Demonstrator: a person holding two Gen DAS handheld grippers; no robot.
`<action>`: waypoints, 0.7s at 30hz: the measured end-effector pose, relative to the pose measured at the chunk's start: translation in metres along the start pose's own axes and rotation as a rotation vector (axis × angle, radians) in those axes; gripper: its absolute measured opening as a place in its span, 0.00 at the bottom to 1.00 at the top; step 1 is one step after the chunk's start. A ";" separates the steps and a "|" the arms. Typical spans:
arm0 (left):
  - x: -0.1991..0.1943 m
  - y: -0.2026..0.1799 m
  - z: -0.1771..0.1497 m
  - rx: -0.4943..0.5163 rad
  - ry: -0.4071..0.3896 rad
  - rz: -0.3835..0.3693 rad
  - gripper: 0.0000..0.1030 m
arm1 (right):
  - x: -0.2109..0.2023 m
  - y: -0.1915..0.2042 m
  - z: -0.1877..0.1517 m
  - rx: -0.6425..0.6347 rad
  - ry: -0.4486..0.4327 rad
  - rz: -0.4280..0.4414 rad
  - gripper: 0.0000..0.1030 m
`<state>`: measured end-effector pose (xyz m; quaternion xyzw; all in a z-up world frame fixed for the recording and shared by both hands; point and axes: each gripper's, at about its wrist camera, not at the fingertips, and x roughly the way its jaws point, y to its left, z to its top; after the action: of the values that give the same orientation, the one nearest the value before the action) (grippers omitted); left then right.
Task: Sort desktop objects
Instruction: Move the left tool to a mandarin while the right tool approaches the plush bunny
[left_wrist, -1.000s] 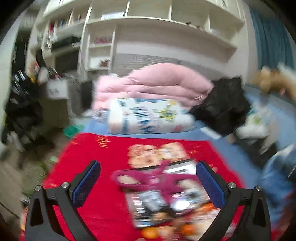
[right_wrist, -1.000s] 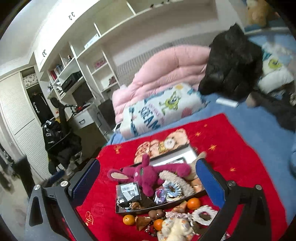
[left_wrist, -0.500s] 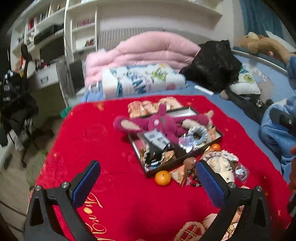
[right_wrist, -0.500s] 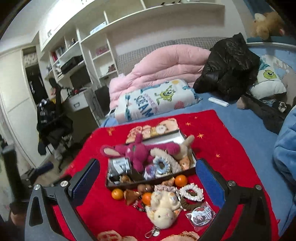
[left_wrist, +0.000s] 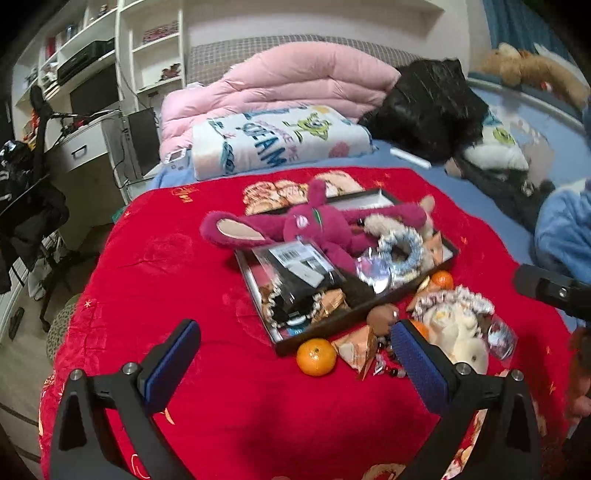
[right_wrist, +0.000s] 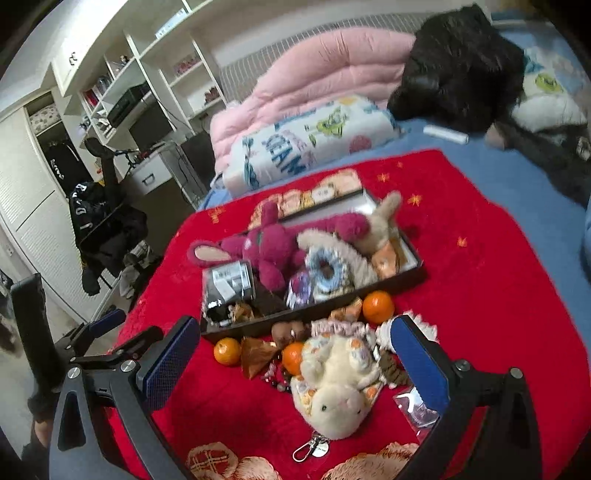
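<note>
While poised for a first pick, left gripper (left_wrist: 295, 363) and right gripper (right_wrist: 295, 354) both spread wide, empty; cream plush keychain (right_wrist: 334, 387) between right's fingers, black tray (right_wrist: 369, 293) just beyond.

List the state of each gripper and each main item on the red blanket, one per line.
left gripper: open, empty, above the blanket
right gripper: open, empty, over the loose items
tray: full, flat on the red blanket
magenta plush rabbit: lying in the tray, one ear over the rim
cream plush keychain: outside the tray, on its back
three oranges: loose, outside the tray
</note>
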<state>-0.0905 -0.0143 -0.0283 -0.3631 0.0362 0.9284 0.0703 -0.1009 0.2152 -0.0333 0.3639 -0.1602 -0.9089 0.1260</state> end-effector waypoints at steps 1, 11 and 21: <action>0.003 -0.001 -0.001 0.006 0.004 -0.006 1.00 | 0.005 -0.003 -0.003 0.008 0.013 0.001 1.00; 0.049 0.002 -0.012 0.012 0.069 -0.002 1.00 | 0.045 -0.018 -0.026 0.039 0.131 -0.006 1.00; 0.093 0.002 -0.029 0.001 0.158 0.028 1.00 | 0.072 -0.032 -0.043 0.078 0.224 -0.012 0.90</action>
<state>-0.1390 -0.0096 -0.1129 -0.4345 0.0472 0.8978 0.0543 -0.1250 0.2115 -0.1193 0.4690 -0.1781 -0.8562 0.1232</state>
